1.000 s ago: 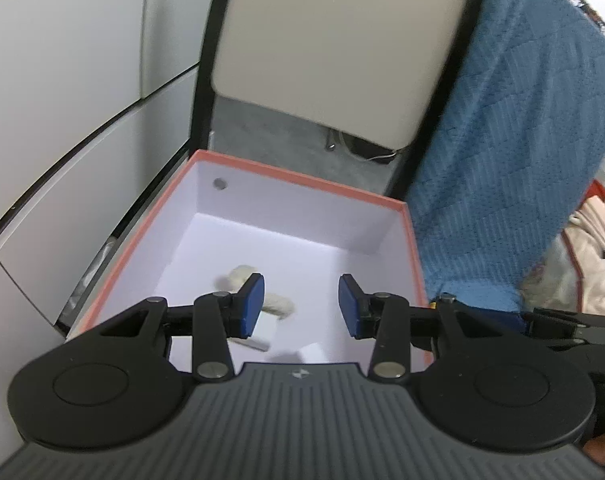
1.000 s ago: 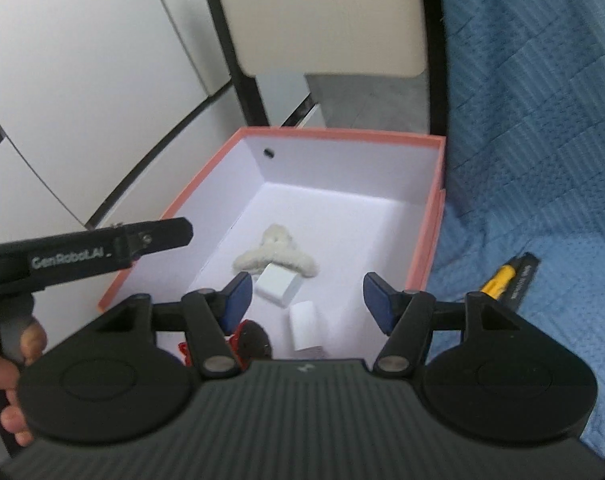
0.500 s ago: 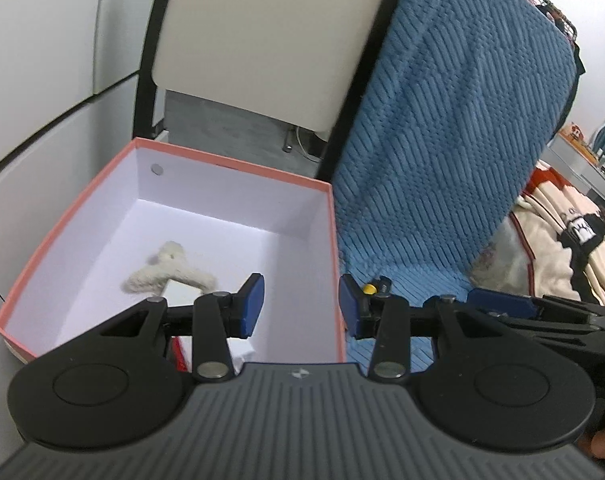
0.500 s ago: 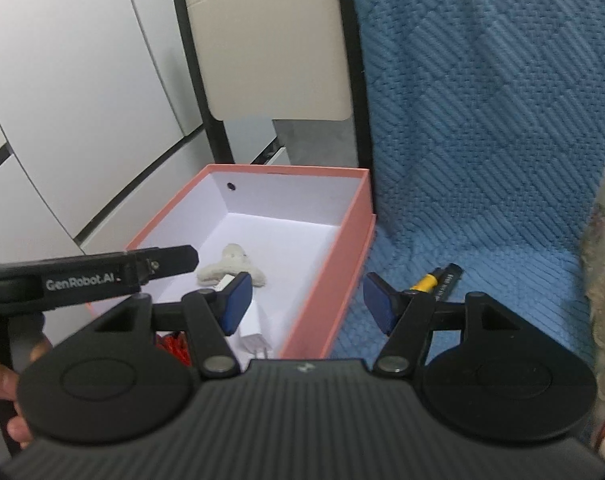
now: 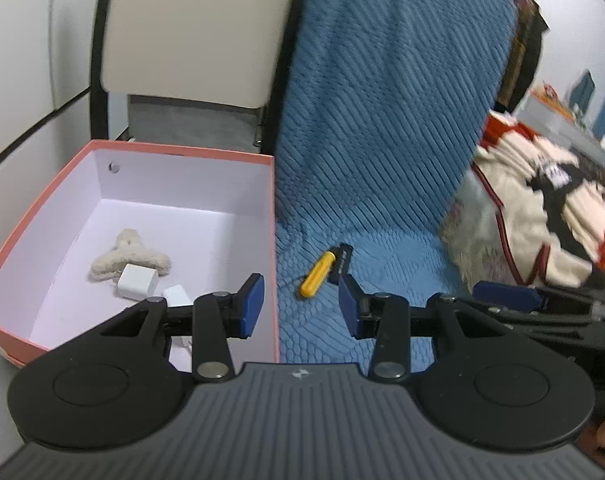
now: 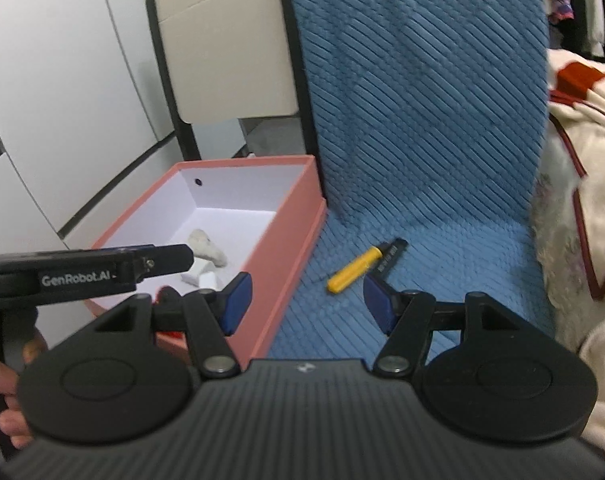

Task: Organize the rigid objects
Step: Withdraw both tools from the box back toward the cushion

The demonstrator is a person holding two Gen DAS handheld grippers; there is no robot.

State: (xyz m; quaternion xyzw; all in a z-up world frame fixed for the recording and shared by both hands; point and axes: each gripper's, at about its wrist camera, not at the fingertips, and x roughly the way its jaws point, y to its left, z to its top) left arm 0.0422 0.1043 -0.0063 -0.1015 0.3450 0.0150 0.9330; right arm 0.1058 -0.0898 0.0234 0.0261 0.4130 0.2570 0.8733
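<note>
Holding both the left gripper (image 5: pixel 301 304) and right gripper (image 6: pixel 306 302) spread apart and empty, I am seeing the yellow highlighter (image 6: pixel 364 266) lying on the blue blanket (image 6: pixel 442 160) just ahead of them, right of the pink box (image 5: pixel 276 240).

A matt pink cardboard box (image 5: pixel 267 240) with smooth white paper lining is seen beside a ribbed blue knitted cloth (image 6: pixel 422 120). A glossy yellow-and-black plastic marker (image 6: pixel 364 266) is shown on it; a fuzzy cream clip (image 5: pixel 132 255) and smooth white plastic blocks (image 5: pixel 137 281) are contained in the box.
</note>
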